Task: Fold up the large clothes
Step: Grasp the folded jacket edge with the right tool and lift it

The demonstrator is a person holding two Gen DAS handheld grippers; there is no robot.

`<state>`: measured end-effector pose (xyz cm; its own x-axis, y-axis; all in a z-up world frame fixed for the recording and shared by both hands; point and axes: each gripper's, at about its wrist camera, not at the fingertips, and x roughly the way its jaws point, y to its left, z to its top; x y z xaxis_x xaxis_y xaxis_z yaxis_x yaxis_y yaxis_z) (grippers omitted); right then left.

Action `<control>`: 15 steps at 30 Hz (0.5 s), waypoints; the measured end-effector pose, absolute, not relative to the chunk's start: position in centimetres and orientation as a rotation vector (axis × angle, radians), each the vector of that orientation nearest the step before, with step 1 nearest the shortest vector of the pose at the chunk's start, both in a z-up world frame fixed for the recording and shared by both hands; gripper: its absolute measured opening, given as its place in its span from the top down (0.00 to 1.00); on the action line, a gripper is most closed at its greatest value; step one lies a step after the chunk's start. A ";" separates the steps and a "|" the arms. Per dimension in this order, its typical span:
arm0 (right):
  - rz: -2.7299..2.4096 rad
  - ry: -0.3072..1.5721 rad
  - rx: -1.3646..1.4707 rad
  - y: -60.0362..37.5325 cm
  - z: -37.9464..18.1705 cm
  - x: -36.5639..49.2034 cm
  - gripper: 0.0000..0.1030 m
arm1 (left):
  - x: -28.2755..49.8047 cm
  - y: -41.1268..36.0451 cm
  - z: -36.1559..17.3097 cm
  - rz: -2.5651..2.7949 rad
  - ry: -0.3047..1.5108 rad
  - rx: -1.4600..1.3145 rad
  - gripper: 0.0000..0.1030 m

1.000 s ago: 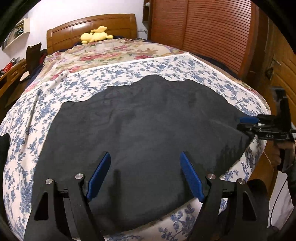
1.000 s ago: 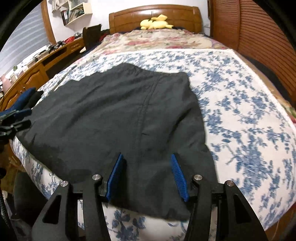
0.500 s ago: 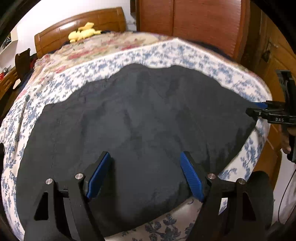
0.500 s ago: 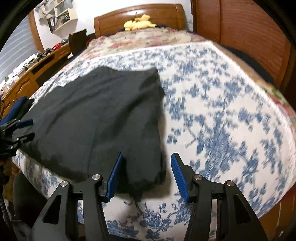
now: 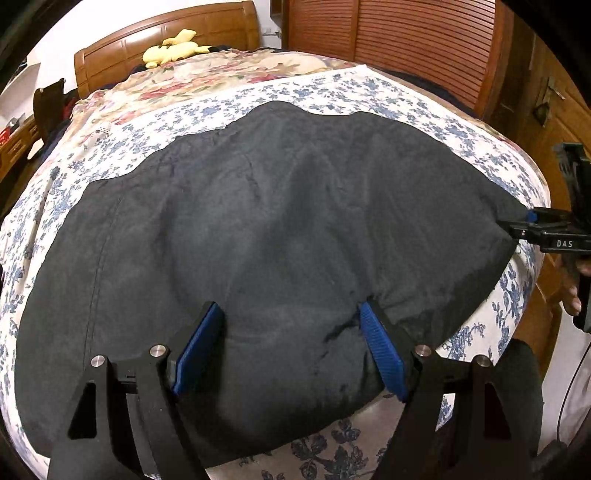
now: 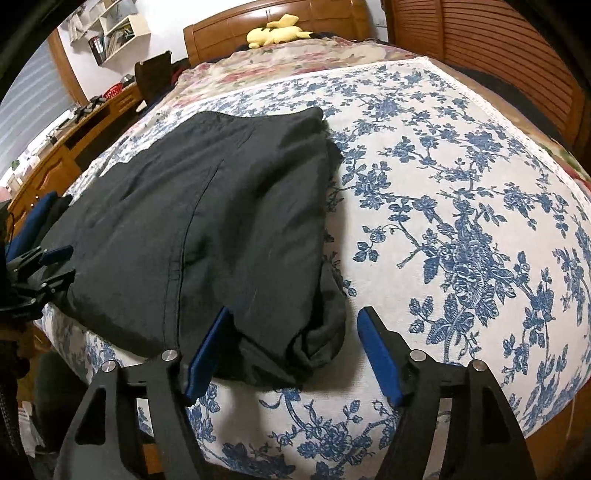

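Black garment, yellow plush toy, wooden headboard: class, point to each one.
black garment (image 5: 266,236), left wrist view, middle of the spread cloth.
yellow plush toy (image 6: 277,34), right wrist view, its body.
wooden headboard (image 5: 122,55), left wrist view, a left panel.

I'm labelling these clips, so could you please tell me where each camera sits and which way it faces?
Left wrist: on the left tool, facing across the black garment toward the headboard; the right tool shows at right.
Right wrist: on the right tool, at the garment's right corner; the left tool shows at left.
Shared: garment, bedspread, yellow toy.
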<state>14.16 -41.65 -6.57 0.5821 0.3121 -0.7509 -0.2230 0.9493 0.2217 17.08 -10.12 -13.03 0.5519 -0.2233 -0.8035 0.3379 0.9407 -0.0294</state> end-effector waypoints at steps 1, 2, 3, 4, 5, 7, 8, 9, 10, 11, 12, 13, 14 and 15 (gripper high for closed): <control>0.320 0.900 0.117 -41.5 -6.6 14.3 0.29 | 17.1 -10.0 -13.0 -0.334 0.929 0.130 0.24; 0.330 0.901 0.133 -41.5 -6.6 14.5 0.29 | 17.1 -9.9 -13.0 -0.336 0.929 0.125 0.24; 0.340 0.902 0.147 -41.4 -6.5 14.5 0.29 | 17.1 -9.8 -13.0 -0.337 0.929 0.121 0.24; 0.352 0.902 0.160 -41.3 -6.5 14.5 0.39 | 17.1 -9.6 -12.9 -0.339 0.930 0.115 0.24; 0.380 0.897 0.181 -41.1 -6.4 14.5 0.50 | 17.0 -9.5 -12.8 -0.342 0.928 0.110 0.24; 0.396 0.880 0.207 -41.0 -6.2 14.3 0.74 | 16.8 -9.2 -12.5 -0.348 0.918 0.105 0.24; 0.389 0.867 0.204 -40.8 -6.1 14.2 0.85 | 16.6 -9.1 -12.3 -0.346 0.915 0.108 0.24; 0.381 0.850 0.208 -40.8 -5.9 13.9 0.86 | 16.4 -8.8 -12.0 -0.340 0.906 0.113 0.24; 0.380 0.833 0.225 -40.9 -5.6 13.7 0.88 | 16.1 -8.6 -11.7 -0.337 0.896 0.115 0.24; 0.381 0.818 0.243 -41.1 -5.4 13.6 0.90 | 15.7 -8.1 -11.2 -0.333 0.880 0.113 0.24; 0.382 0.803 0.251 -41.2 -5.0 13.4 0.90 | 15.4 -7.6 -10.8 -0.331 0.867 0.106 0.24; 0.380 0.789 0.254 -41.2 -4.6 13.3 0.91 | 14.9 -6.9 -10.2 -0.330 0.851 0.092 0.24; 0.378 0.774 0.253 -41.1 -4.0 13.1 0.92 | 14.5 -6.3 -9.8 -0.328 0.840 0.082 0.24; 0.377 0.762 0.251 -41.0 -3.5 13.0 0.92 | 14.1 -5.5 -9.3 -0.324 0.825 0.073 0.24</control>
<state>13.01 -40.99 -3.47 0.6620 0.4190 -0.6215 -0.2400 0.9040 0.3538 14.06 -5.52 -9.33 0.6323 -0.2547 -0.7317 0.3111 0.9484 -0.0613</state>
